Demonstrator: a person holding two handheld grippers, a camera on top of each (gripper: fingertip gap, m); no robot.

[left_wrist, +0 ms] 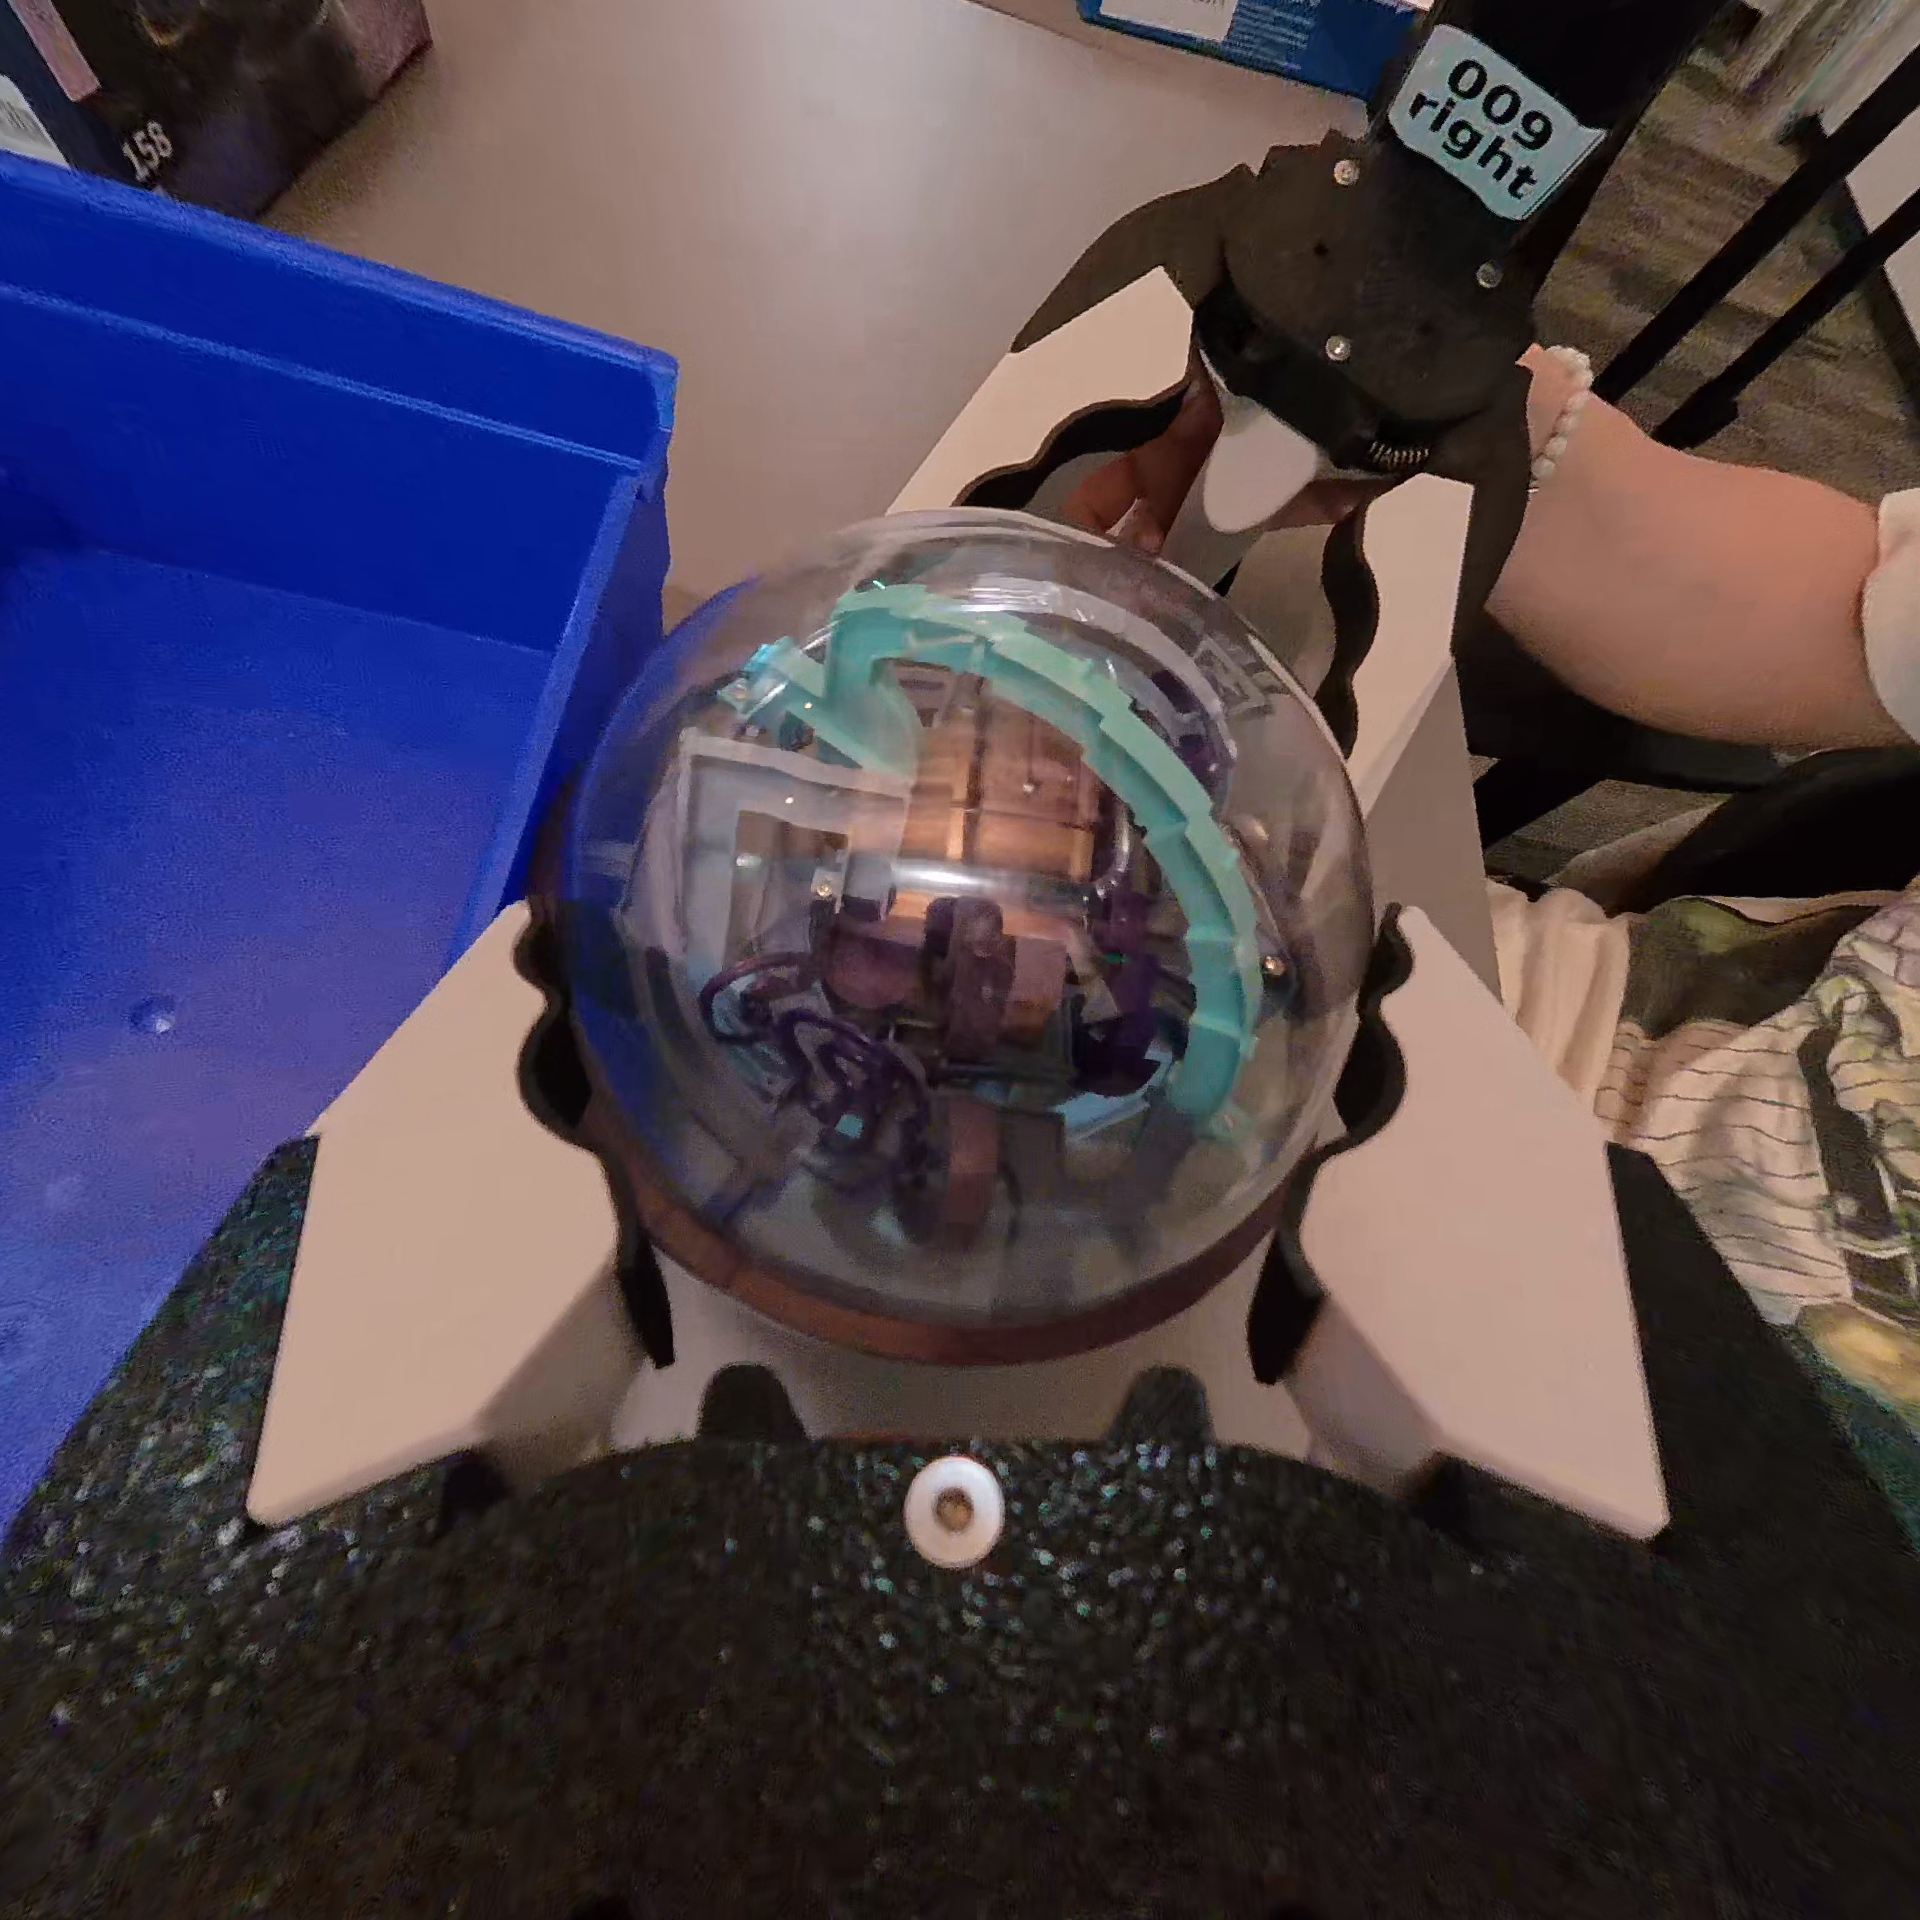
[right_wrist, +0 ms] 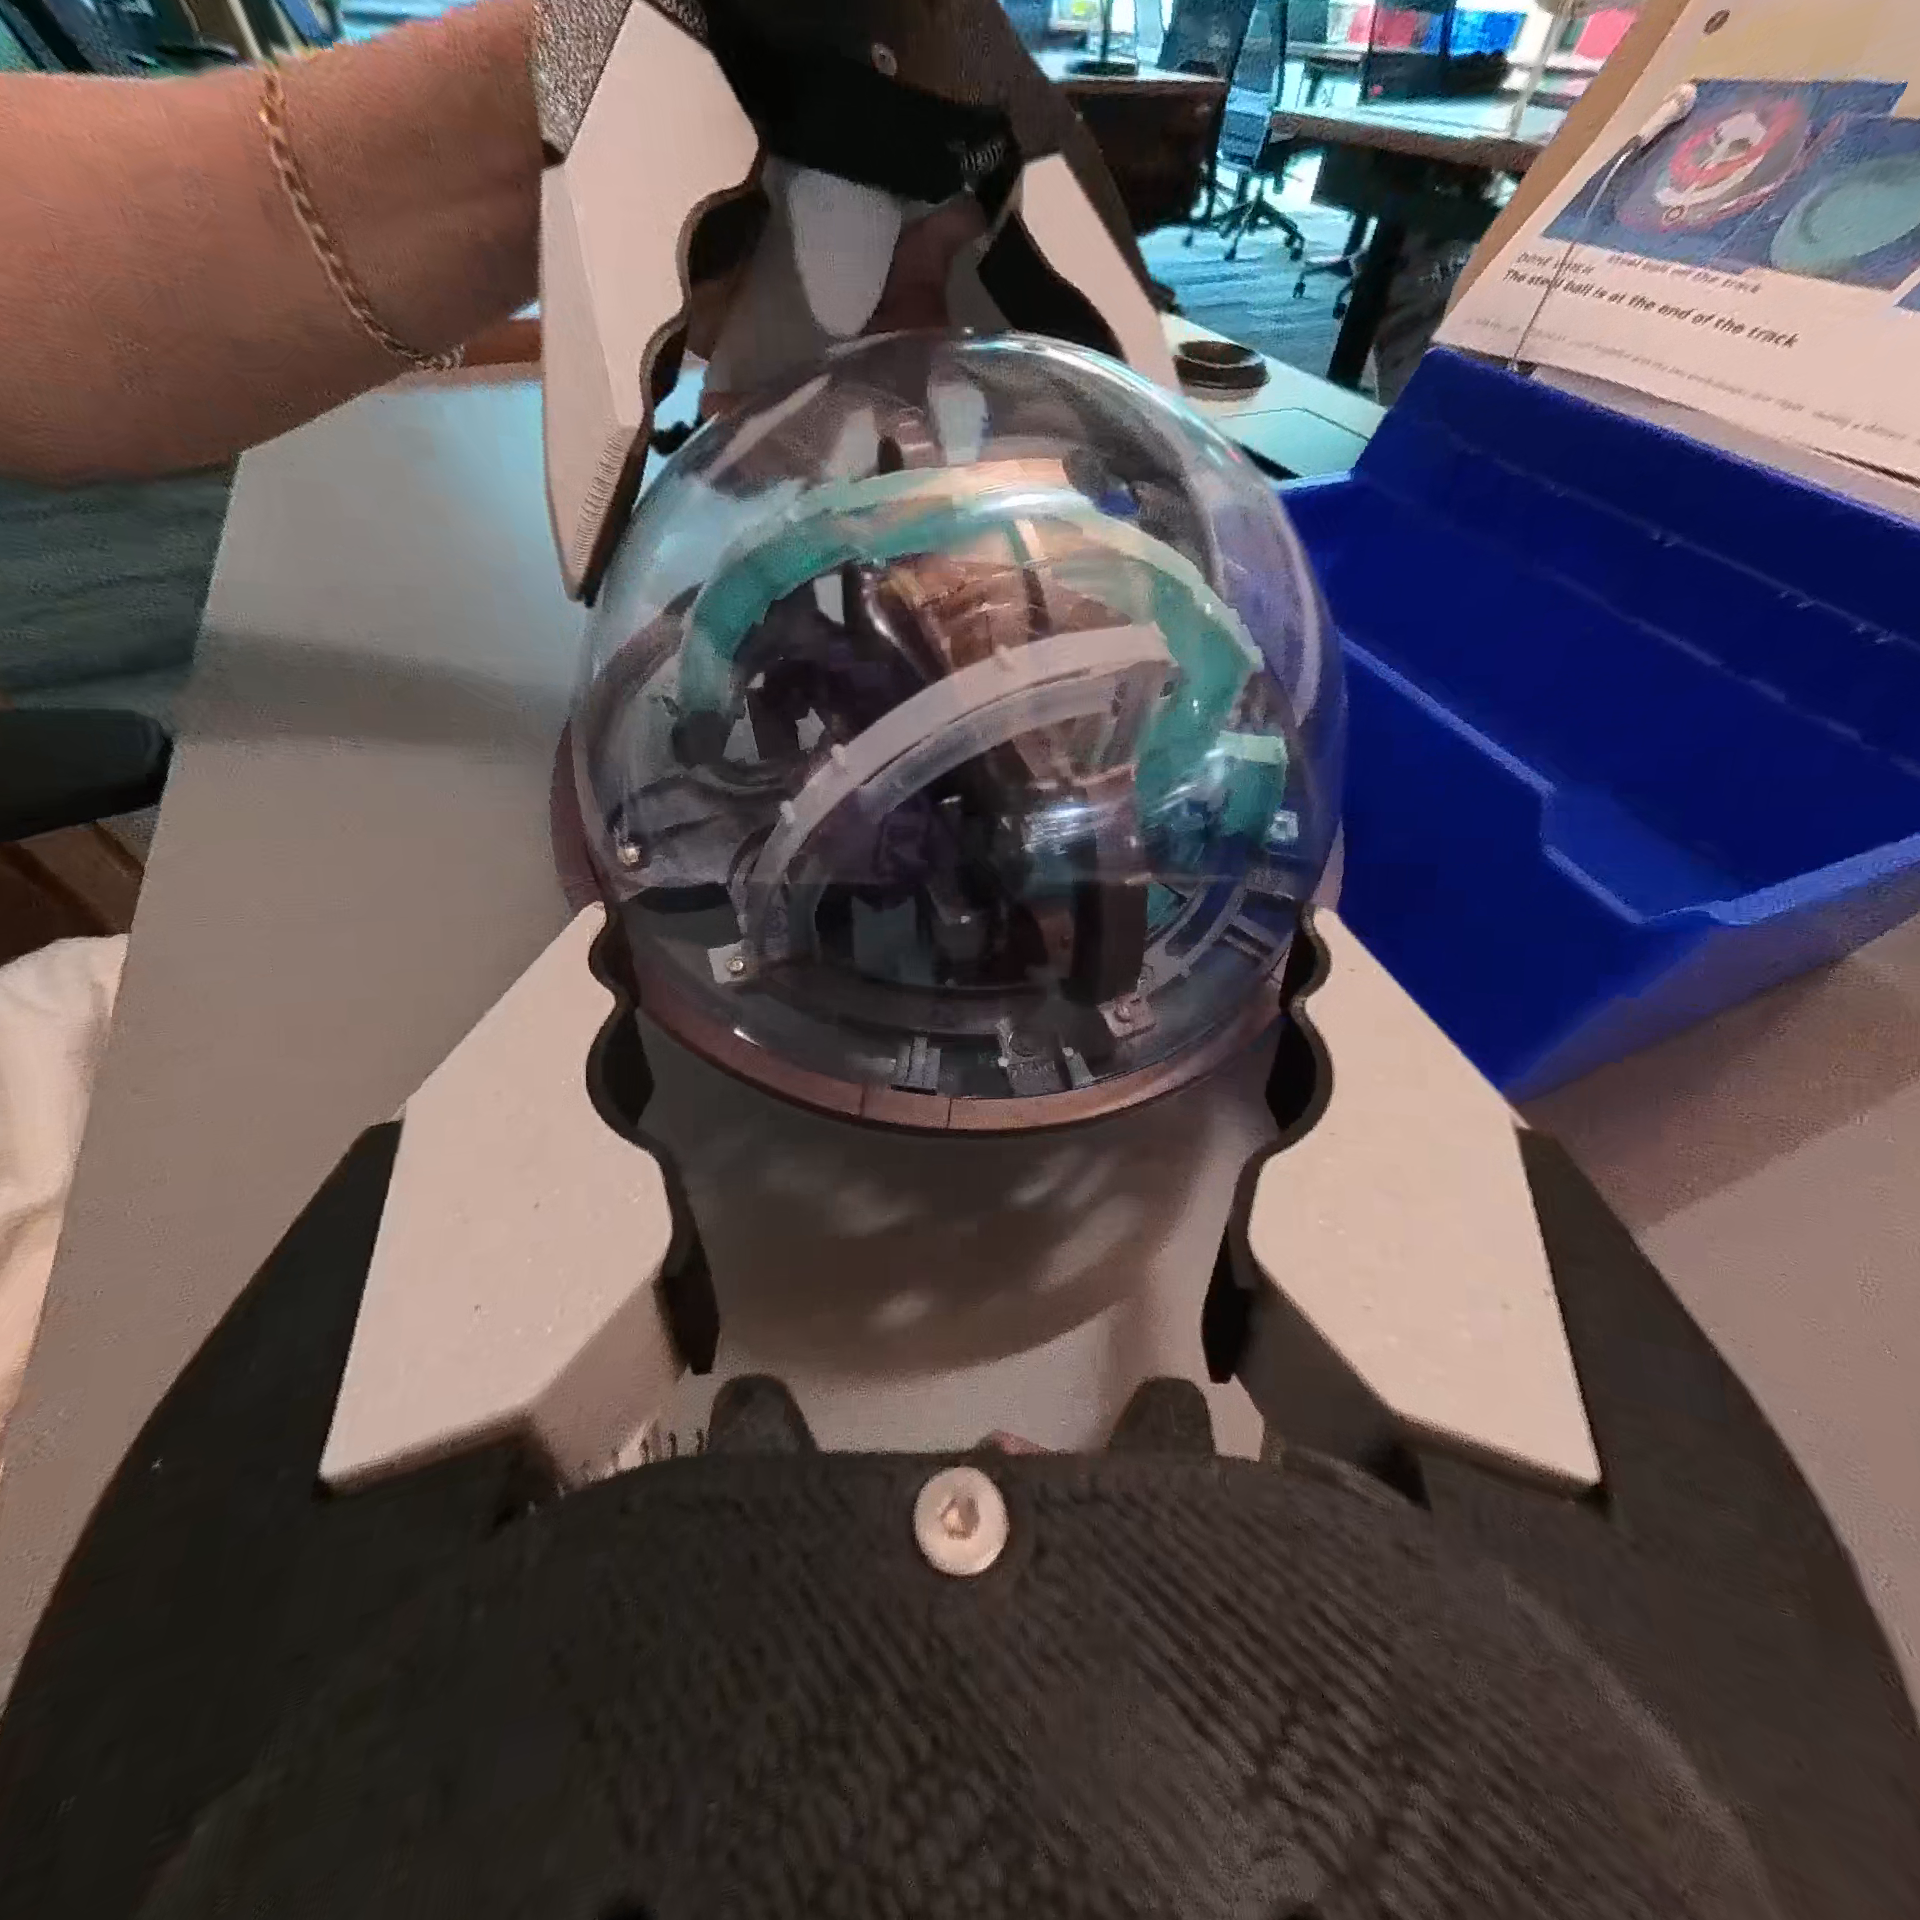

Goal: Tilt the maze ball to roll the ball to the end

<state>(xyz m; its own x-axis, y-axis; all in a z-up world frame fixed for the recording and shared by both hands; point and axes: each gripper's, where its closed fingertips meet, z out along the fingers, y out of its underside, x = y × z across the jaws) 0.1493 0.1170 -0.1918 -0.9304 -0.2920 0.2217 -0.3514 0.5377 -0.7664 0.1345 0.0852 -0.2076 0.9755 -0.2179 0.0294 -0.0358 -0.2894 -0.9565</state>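
Note:
The maze ball (left_wrist: pixel 935 810) is a clear sphere with teal, grey, purple and brown tracks inside and a brown ring around it. My left gripper (left_wrist: pixel 961 935) is shut on it, one white finger (left_wrist: pixel 436 1195) pressed on each side. My right gripper (left_wrist: pixel 1164 603) holds it from the far side. In the right wrist view the maze ball (right_wrist: pixel 956 748) sits between my right gripper's (right_wrist: pixel 961 997) fingers, shut on it, with the left gripper (right_wrist: pixel 862 468) opposite. The ball hangs a little above the white table (right_wrist: pixel 364 727). I cannot tell where the small ball inside is.
A blue plastic bin (left_wrist: pixel 260 623) stands close beside the maze ball and also shows in the right wrist view (right_wrist: pixel 1610 675). A printed sheet with pictures (right_wrist: pixel 1714 208) leans behind it. A person's forearms (left_wrist: pixel 1662 623) (right_wrist: pixel 260 260) hold the grippers. Dark boxes (left_wrist: pixel 156 94) stand at the table's far end.

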